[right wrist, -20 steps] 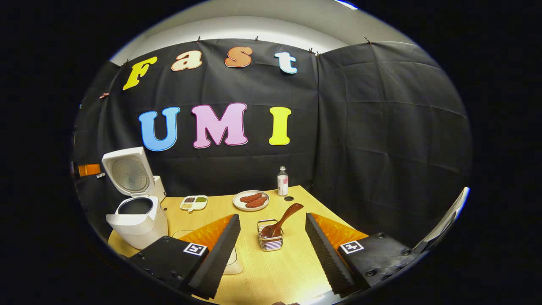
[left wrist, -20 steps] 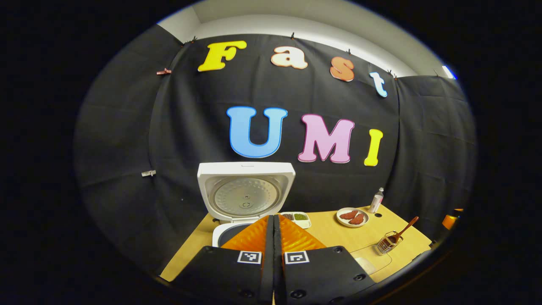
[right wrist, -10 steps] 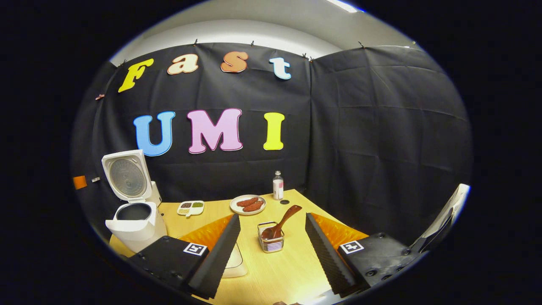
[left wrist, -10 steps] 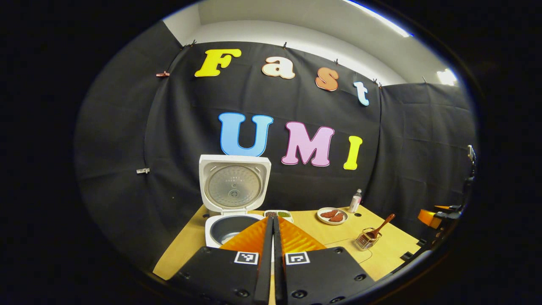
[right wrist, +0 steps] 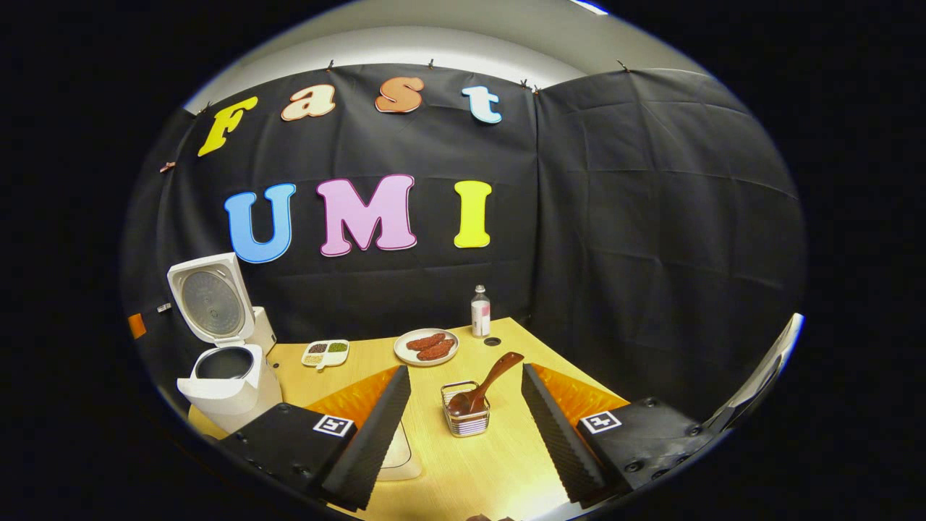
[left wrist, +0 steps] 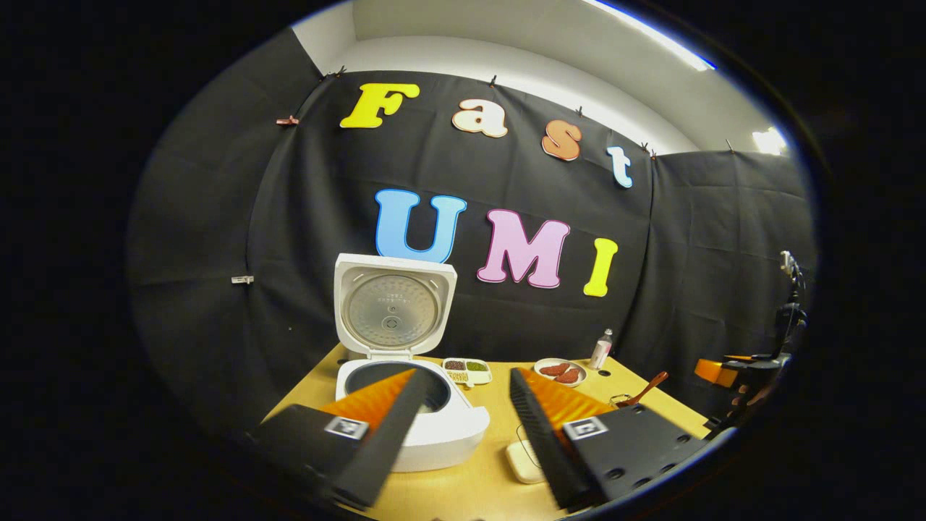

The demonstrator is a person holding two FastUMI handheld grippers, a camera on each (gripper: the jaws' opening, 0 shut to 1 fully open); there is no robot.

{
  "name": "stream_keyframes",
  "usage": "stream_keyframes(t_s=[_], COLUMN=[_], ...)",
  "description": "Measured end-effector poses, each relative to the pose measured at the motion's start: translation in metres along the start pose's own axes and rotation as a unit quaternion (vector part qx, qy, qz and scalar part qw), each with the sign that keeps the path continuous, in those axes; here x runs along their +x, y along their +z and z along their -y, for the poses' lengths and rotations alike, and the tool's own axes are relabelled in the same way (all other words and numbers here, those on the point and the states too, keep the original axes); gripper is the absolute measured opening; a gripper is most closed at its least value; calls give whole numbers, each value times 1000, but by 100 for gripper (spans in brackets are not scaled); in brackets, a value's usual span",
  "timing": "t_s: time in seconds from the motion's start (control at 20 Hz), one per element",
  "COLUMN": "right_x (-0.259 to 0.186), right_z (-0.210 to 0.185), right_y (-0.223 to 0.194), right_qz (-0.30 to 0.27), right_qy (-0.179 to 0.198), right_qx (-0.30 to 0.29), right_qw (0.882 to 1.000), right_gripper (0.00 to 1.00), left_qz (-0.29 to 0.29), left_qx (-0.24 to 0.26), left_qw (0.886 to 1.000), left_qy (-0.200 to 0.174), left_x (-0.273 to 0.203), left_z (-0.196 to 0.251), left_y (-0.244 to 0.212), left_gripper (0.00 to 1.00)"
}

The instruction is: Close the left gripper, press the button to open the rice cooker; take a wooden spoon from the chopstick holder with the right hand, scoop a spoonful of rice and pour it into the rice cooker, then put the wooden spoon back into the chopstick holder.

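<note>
The white rice cooker [left wrist: 434, 434] stands open, its lid [left wrist: 394, 307] upright and the dark pot bare. My left gripper [left wrist: 467, 375] is open just in front of it, one finger over the pot, holding nothing. In the right gripper view the cooker [right wrist: 228, 387] is at the far left. The wooden spoon [right wrist: 486, 380] leans in the wire chopstick holder [right wrist: 466, 418], handle up to the right. My right gripper [right wrist: 464, 370] is open, short of the holder, which sits between its fingers' lines. The spoon [left wrist: 646, 387] also appears at the right of the left gripper view.
On the wooden table [right wrist: 463, 477] lie a compartment dish of grains [right wrist: 327, 352], a plate with red pieces [right wrist: 427, 346], a small bottle [right wrist: 480, 311] and a flat white dish [right wrist: 401, 452] near the front. Black cloth walls close the back and right.
My left gripper has gone from shut to open and has drawn back from the cooker, whose lid stays up. The right gripper has hardly moved.
</note>
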State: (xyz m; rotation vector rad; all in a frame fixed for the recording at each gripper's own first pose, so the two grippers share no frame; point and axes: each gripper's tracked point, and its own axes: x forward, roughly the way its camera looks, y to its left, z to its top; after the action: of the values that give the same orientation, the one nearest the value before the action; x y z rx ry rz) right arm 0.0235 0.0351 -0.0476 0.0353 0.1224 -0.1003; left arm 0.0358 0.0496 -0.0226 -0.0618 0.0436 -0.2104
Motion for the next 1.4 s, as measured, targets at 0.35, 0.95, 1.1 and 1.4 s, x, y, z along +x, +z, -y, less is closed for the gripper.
stream_keyframes(t_s=[0.35, 0.95, 1.1, 1.4], right_x=[65, 161, 179, 215], right_z=[13, 46, 44, 33], right_y=[-34, -126, -138, -154], right_qz=[-68, -188, -200, -217], right_qy=[28, 45, 61, 85], right_qx=[10, 50, 64, 97], right_qw=[997, 980, 976, 968], right_gripper=[98, 99, 99, 99], left_qz=[-25, -61, -69, -108], left_qx=[1, -2, 0, -13], left_qw=[998, 986, 983, 977], left_qy=[53, 156, 172, 182], left_x=[-2, -20, -22, -20], left_z=[10, 24, 38, 75], left_y=[-24, -49, -58, -99], left_gripper=[95, 95, 95, 95])
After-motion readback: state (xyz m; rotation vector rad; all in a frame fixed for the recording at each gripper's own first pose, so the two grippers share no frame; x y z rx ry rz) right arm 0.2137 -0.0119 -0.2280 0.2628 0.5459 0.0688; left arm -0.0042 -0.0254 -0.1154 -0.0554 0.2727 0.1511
